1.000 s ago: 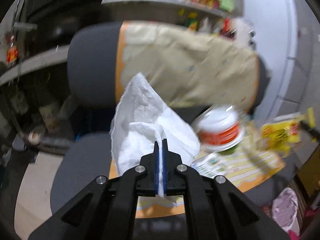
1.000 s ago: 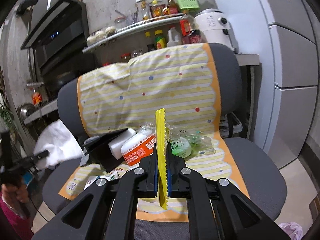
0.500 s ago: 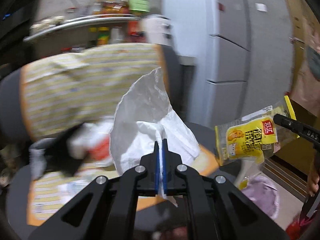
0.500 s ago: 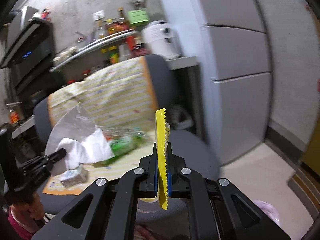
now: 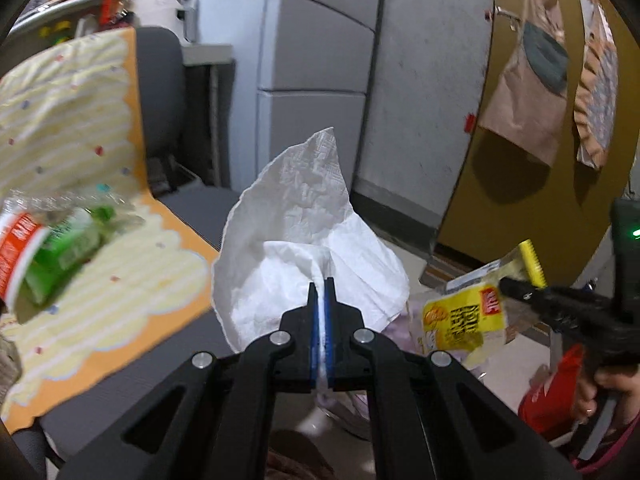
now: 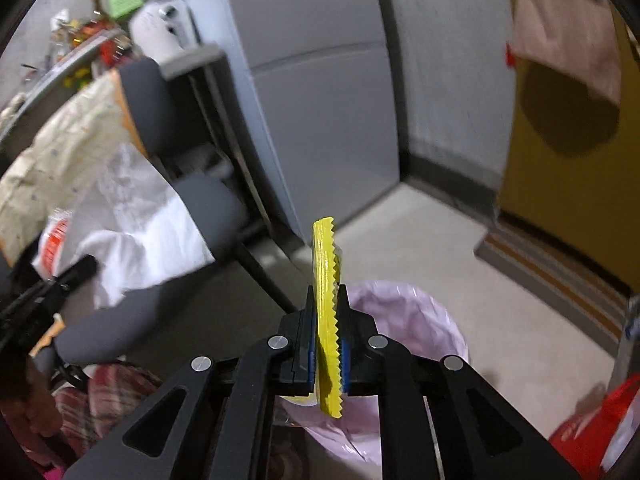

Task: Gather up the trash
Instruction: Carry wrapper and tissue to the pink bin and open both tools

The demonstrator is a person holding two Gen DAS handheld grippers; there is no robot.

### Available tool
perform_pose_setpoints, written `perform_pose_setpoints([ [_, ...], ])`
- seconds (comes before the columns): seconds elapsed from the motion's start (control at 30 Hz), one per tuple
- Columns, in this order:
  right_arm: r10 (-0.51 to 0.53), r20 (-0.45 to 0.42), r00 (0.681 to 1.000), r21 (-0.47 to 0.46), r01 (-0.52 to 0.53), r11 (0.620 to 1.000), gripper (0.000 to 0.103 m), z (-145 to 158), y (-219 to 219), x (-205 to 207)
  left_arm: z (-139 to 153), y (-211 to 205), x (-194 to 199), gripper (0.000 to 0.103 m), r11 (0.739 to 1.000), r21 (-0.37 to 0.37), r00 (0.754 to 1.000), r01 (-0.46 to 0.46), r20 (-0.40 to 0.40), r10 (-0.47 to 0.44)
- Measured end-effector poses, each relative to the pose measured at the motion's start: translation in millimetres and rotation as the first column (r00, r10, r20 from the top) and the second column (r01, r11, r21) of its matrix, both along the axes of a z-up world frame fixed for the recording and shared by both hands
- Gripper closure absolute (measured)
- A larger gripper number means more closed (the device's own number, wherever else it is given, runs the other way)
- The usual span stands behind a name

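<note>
My left gripper is shut on a crumpled white paper napkin and holds it in the air past the chair's right edge. The napkin also shows in the right wrist view. My right gripper is shut on a yellow snack wrapper, seen edge-on, above the pink-lined trash bin. From the left wrist view the wrapper and the right gripper hang at the right, over a bit of the pink liner.
A grey office chair with a yellow striped cover carries more trash: a red-and-white cup and a green wrapper. A grey cabinet, a yellow door and a red bag stand around the bin.
Both grippers have swung right, away from the chair seat, carrying the napkin and the wrapper. The pink-lined bin has come into view below the right gripper.
</note>
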State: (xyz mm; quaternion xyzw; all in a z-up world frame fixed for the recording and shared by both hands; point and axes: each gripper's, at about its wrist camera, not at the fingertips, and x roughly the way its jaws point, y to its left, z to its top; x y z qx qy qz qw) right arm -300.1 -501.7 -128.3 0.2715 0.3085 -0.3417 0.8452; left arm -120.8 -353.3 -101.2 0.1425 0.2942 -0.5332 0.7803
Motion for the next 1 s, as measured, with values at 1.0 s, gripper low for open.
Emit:
perform_pose_setpoints([
  [1.0, -0.141, 0.173, 0.975, -0.036, 0.149, 0.988, 0.068, 27.9, -29.2, -57.5, -82.4, -101.7, -85.3, 0.092, 0.880, 0.308, 0.931, 0.361, -0.055, -0.362],
])
